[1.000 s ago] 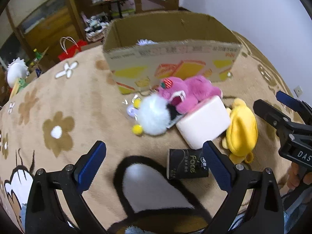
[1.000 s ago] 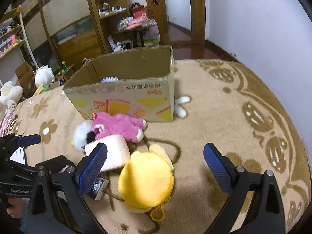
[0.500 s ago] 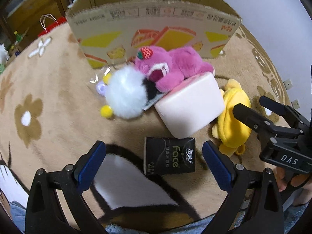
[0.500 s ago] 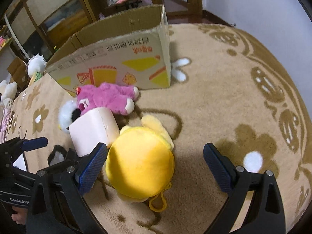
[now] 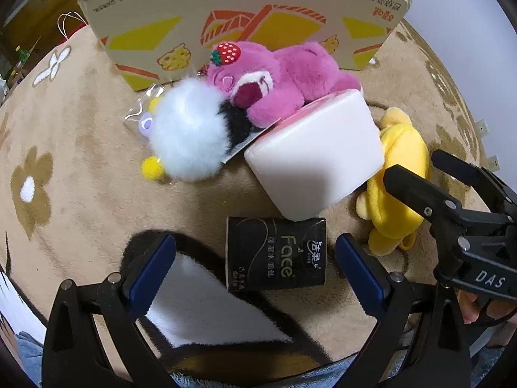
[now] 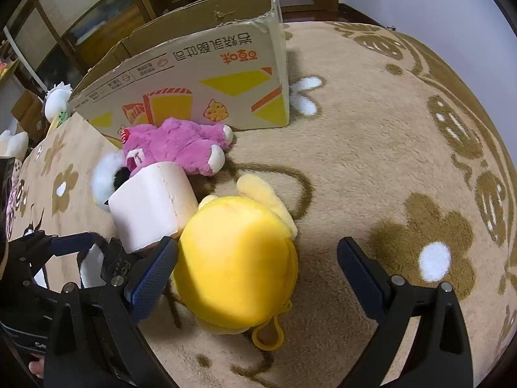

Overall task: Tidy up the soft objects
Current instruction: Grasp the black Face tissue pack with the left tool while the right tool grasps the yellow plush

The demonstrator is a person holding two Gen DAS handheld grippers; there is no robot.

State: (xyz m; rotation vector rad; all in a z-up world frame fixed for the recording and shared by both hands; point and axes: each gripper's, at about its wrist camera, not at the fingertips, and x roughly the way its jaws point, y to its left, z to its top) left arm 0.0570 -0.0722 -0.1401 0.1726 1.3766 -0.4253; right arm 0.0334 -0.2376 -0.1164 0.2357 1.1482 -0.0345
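Observation:
A black tissue pack [image 5: 276,253] lies on the rug between the fingers of my open left gripper [image 5: 255,268]. Beyond it sit a white-pink tissue block [image 5: 315,158], a fluffy white toy [image 5: 189,135] and a pink plush bear [image 5: 274,80]. A yellow plush [image 6: 236,265] lies between the fingers of my open right gripper [image 6: 258,271], close to the left finger. The yellow plush [image 5: 400,177] and the right gripper [image 5: 452,187] over it also show in the left wrist view. The block [image 6: 153,207] and the bear [image 6: 181,145] lie behind the yellow plush.
An open cardboard box [image 5: 245,22] stands behind the toys on the beige patterned rug [image 6: 371,168]; the box [image 6: 200,84] also shows in the right wrist view. Wooden shelves [image 6: 97,13] and white plush toys [image 6: 56,100] are at the far left. A hand [image 5: 471,307] grips the right tool.
Both grippers have come down and forward. The tissue pack now lies between the left fingers, and the yellow plush between the right fingers. Both stay open.

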